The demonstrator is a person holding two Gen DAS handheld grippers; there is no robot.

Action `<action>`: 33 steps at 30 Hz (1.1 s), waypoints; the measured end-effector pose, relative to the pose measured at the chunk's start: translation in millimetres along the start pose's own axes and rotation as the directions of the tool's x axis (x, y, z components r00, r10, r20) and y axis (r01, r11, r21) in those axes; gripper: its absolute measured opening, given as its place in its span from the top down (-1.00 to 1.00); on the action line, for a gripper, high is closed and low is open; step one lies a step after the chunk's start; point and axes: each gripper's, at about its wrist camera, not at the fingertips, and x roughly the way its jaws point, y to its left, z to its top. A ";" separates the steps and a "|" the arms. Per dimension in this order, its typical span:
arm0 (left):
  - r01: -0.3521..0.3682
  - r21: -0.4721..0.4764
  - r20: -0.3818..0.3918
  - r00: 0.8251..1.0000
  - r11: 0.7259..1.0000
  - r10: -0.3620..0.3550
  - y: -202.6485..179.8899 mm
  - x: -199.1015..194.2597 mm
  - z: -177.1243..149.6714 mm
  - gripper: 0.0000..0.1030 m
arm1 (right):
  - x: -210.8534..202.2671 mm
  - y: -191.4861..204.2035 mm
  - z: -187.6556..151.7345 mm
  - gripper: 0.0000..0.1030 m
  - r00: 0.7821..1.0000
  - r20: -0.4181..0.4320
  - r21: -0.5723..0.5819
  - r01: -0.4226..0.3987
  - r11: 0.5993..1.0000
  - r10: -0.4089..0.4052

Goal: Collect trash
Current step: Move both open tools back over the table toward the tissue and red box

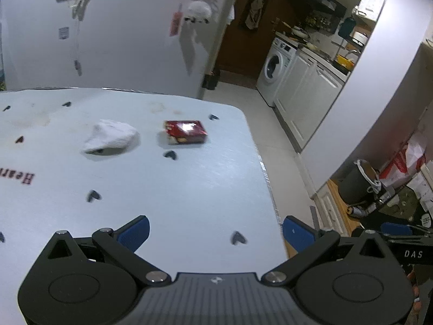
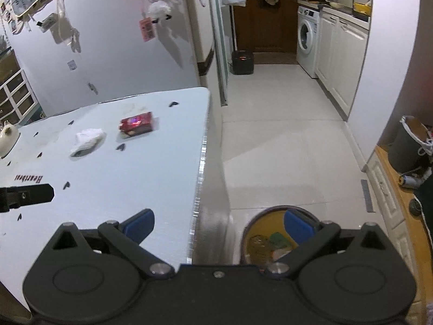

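Plainly, the left gripper [image 1: 215, 233] hangs over the pale blue tablecloth-covered table [image 1: 189, 189] with its blue-padded fingers [image 1: 134, 233] spread wide and nothing between them. Well ahead of it and slightly left lie a crumpled white tissue [image 1: 111, 138] and, just to that tissue's right, a small red glossy snack packet [image 1: 185, 132], the two apart from each other. The right gripper [image 2: 219, 228] is likewise spread wide and empty, straddling the table's right edge; directly under its right finger [image 2: 297, 230] stands a round brown bin with a yellow lining [image 2: 259, 241] on the white tiled floor [image 2: 284, 149], with wrappers inside.
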 end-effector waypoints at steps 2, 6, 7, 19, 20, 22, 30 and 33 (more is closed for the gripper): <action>-0.012 -0.007 0.008 1.000 1.000 0.013 12.9 -2.1 2.7 -1.00 | 4.2 13.3 1.4 -1.00 1.000 0.000 -0.005 -0.007 1.000 0.007; -0.031 -0.025 0.016 0.999 0.999 0.032 37.9 -2.4 7.8 -1.00 | 13.5 37.3 3.6 -1.00 1.000 -0.006 -0.019 -0.023 1.000 0.023; -0.035 -0.030 0.019 0.999 0.999 0.036 44.4 -2.1 9.6 -1.00 | 16.4 43.3 5.3 -1.00 1.000 -0.008 -0.023 -0.028 0.999 0.027; -0.101 -0.073 0.066 0.992 0.992 0.106 111.9 42.2 64.1 -1.00 | 52.0 91.9 34.5 -1.00 0.998 0.023 -0.080 -0.051 0.995 0.053; -0.096 -0.075 0.062 0.993 0.993 0.100 116.6 50.3 70.3 -1.00 | 56.3 94.0 37.6 -1.00 0.998 0.025 -0.083 -0.053 0.995 0.055; -0.094 -0.089 0.051 0.994 0.992 0.099 124.2 66.3 81.3 -1.00 | 66.0 98.6 45.0 -1.00 0.998 0.034 -0.085 -0.058 0.995 0.061; -0.090 -0.161 0.018 0.995 0.983 0.094 148.7 130.6 113.0 -1.00 | 114.6 115.8 77.6 -1.00 0.995 0.043 -0.048 -0.086 0.995 0.089; -0.091 -0.193 0.007 0.996 0.977 0.094 154.5 152.4 118.7 -1.00 | 136.4 124.4 91.1 -1.00 0.995 0.039 -0.059 -0.089 0.994 0.091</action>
